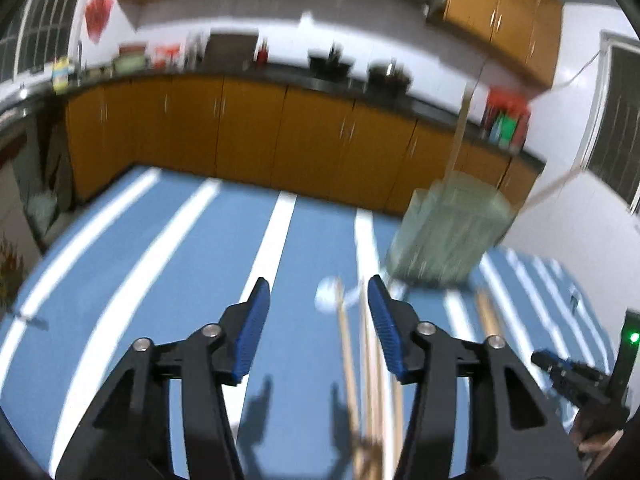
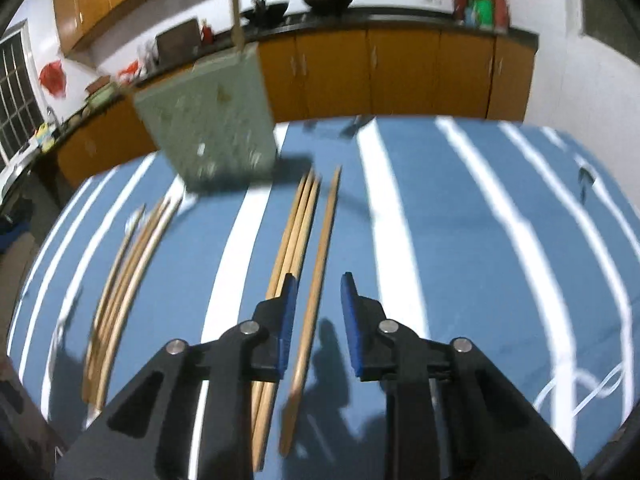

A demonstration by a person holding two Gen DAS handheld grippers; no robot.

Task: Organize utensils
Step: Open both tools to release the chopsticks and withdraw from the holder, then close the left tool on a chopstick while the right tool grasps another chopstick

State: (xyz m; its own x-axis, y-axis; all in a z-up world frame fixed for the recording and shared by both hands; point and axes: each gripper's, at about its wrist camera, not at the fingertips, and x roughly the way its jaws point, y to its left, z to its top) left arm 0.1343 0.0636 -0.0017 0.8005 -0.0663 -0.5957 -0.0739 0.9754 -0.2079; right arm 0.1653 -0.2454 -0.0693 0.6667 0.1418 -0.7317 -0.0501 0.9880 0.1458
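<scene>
Blue cloth with white stripes (image 2: pixel 460 240) is seen spread over the whole table, and behind it a run of orange wooden cabinets under a dark counter (image 1: pixel 248 128) is visible along the white wall. On the cloth a pale green perforated plastic utensil holder (image 2: pixel 212 120) is found standing, blurred in both views; a single wooden stick (image 2: pixel 236 8) is seen rising from it. Nearer the cameras, wooden chopsticks are laid out flat in groups: a blurred bundle of pale wooden chopsticks (image 2: pixel 120 292) lies to the left in the right wrist view, a tight set of three tan wooden chopsticks (image 2: pixel 298 224) lies near the middle, and one lone tan wooden chopstick (image 2: pixel 316 292) lies just beside that set. The right gripper (image 2: pixel 316 284) is held over the lone chopstick, which is seen between the blue pads; the jaws are parted and no contact with the stick is shown. The left gripper (image 1: pixel 318 292) is likewise spread, with nothing pinched; the blurred bundle of chopsticks is seen running beneath it close to its right-hand finger, though it cannot be told whether anything is touched. A small white blurred object (image 1: pixel 328 298) is seen on the cloth just ahead of that bundle, too smeared to be identified.
</scene>
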